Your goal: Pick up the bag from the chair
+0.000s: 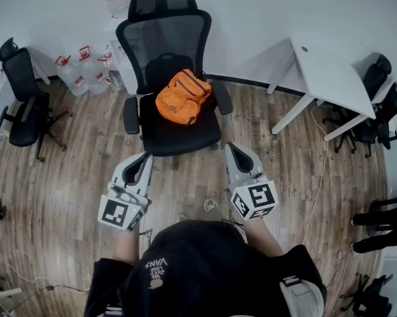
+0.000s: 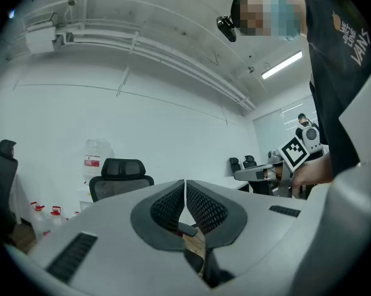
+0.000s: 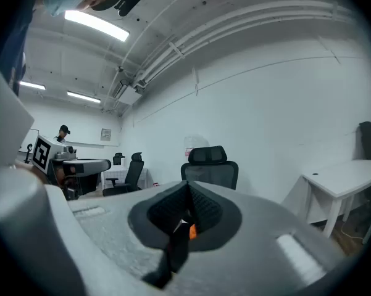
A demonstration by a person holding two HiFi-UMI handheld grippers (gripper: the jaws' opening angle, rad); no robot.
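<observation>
Bag point(image 1: 183, 96): orange, seen lying on the seat of the chair point(image 1: 164, 37), close against the backrest; it is touched by neither gripper.
Left gripper point(image 1: 146, 157): held level just in front of the chair's seat edge, toward its left side; the jaws are pressed together with nothing between them.
Right gripper point(image 1: 231, 148): held level near the chair's right front corner; the jaws are closed and empty.
Worktop point(image 1: 330, 78): white, set to the right of the chair, well apart from it.
Water jugs point(image 1: 82, 71): grouped on the floor left of the chair's backrest.
</observation>
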